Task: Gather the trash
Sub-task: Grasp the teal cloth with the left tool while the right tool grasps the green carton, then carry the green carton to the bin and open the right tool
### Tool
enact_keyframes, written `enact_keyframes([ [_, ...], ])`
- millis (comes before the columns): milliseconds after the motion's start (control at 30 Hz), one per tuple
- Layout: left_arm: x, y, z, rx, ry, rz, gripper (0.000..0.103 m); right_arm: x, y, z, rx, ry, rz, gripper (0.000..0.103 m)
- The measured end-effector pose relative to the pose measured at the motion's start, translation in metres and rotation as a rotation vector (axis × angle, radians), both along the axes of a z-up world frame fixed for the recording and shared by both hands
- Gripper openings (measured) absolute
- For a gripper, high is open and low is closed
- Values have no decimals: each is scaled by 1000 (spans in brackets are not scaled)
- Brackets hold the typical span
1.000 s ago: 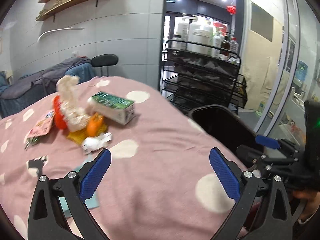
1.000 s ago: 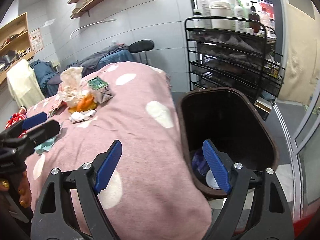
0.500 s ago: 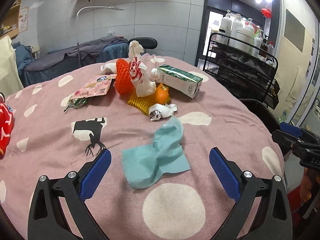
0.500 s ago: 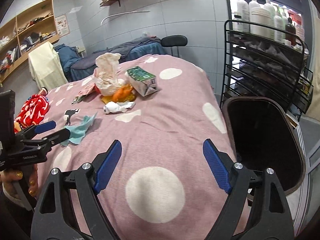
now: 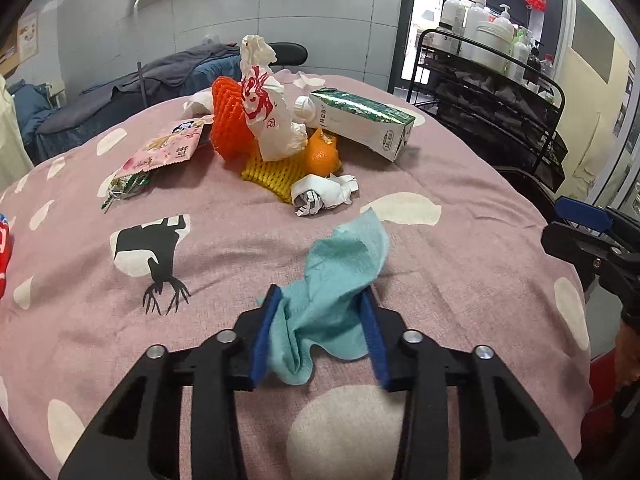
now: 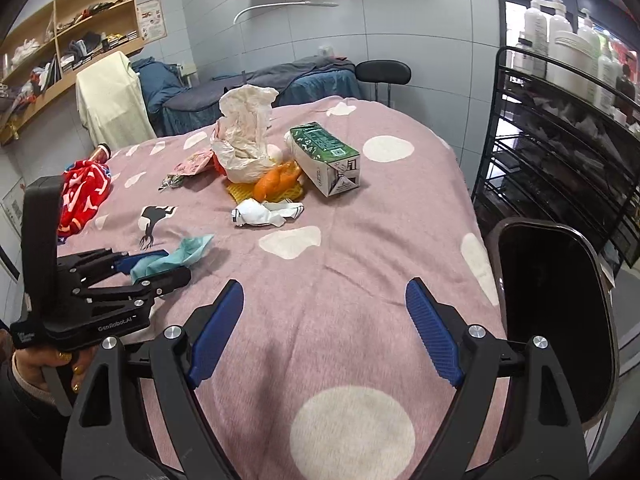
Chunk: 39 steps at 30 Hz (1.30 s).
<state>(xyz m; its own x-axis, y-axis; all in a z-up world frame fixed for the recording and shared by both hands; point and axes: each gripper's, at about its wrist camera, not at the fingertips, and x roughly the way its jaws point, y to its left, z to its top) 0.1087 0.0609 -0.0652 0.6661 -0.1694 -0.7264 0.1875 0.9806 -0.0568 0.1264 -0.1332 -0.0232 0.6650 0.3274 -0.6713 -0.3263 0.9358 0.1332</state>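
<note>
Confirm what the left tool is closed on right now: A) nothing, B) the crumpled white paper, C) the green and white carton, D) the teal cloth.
D. In the left wrist view the left tool has its blue pads pressed against both sides of the bunched teal cloth; the right wrist view shows the same grasp.

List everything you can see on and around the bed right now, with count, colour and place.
teal cloth: 1, teal, near bed edge, between left fingers
crumpled paper: 1, white, behind cloth
carton: 1, green-white, lying at pile's right
plastic bag: 1, white-red, upright in pile
foam nets: 2, orange and yellow, pile
pink wrapper: 1, pile's left
bin: 1, black, right of bed
left gripper: shut on cloth
right gripper: open, empty
</note>
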Motion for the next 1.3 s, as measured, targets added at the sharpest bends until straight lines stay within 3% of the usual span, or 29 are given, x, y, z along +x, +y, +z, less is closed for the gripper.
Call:
enact_keyframes([
  [100,-3,6,3,-13,-8,19,19,14,5,1,2,16,26,83],
  [167,-5,11,5,-37,-12,30,18,27,12,1,-17,20,48,83],
  [433,-16,28,22,-75,-61,72,17,107,44,1,-123,20,123,83],
  [733,-17,38,22,-93,-58,92,17,186,79,-12,-227,36,189,82],
  [800,-17,39,21,-97,-56,93,17,199,84,-18,-246,51,197,75],
  [867,-17,40,20,-98,-54,95,17,211,87,-27,-254,91,212,59],
  [933,-17,41,20,-100,-52,97,17,215,88,-33,-249,122,232,51],
  [1300,-16,25,22,-109,-63,65,17,174,63,-16,-132,79,177,50],
])
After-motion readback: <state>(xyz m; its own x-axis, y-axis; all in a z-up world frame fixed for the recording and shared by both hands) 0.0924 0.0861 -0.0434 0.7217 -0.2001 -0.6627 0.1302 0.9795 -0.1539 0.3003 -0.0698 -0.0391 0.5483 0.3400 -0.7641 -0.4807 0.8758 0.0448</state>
